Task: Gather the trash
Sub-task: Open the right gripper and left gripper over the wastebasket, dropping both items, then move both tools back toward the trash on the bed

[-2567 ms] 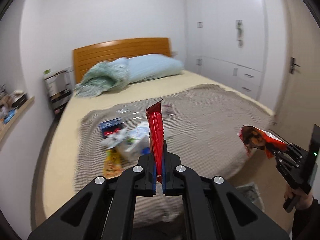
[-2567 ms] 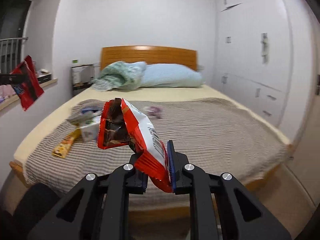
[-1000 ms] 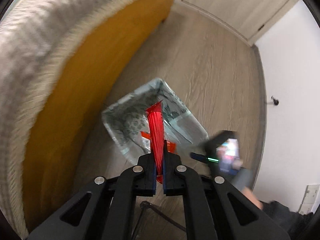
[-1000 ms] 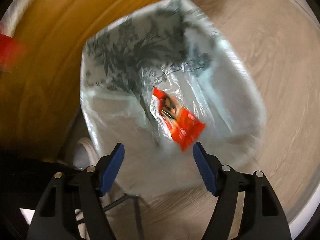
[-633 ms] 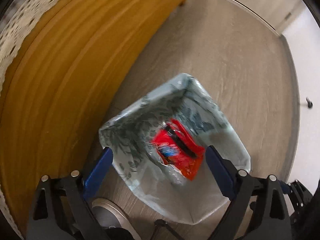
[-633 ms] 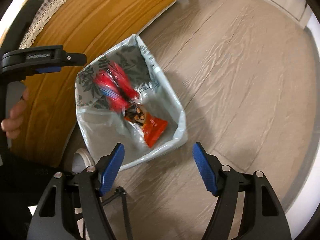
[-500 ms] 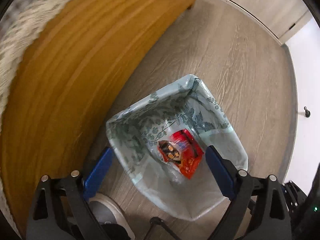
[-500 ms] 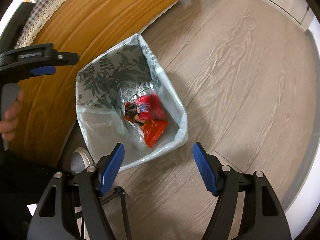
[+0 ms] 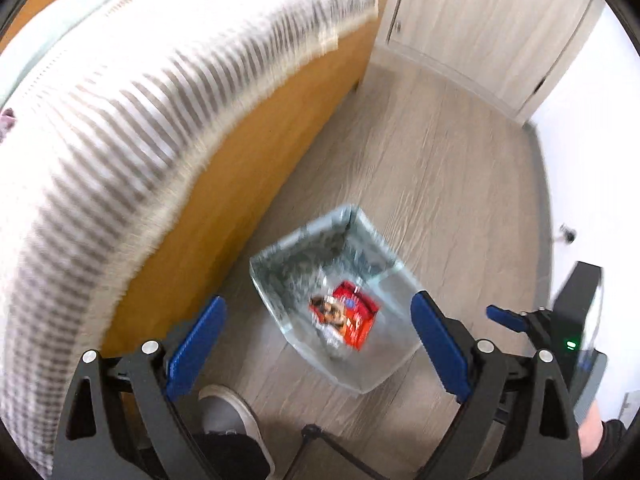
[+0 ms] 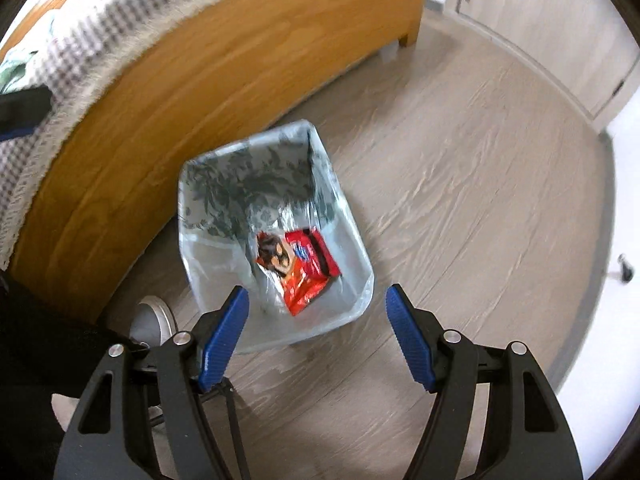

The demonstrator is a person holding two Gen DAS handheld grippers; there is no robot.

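A small bin lined with a pale leaf-print bag [image 10: 352, 248] [image 9: 384, 372] stands on the wood floor by the bed's footboard. Two red snack wrappers [image 10: 298, 266] [image 9: 346, 314] lie at its bottom. My left gripper [image 9: 318, 342] hangs high over the bin, wide open, nothing between its blue pads. My right gripper [image 10: 318, 334] is also above the bin, open and empty. The right gripper [image 9: 516, 318] also shows at the right edge of the left wrist view.
The bed's orange wooden footboard [image 10: 192, 76] and striped fringed blanket [image 9: 120, 120] fill the left. A person's white shoe [image 10: 154, 318] [image 9: 230, 412] stands by the bin. Closet doors [image 9: 480, 20] and a white wall lie beyond the floor.
My left gripper opened and dropped its red wrapper into the bin beside the other one. Both grippers have since risen, so the bin looks smaller and the blanket has come into view.
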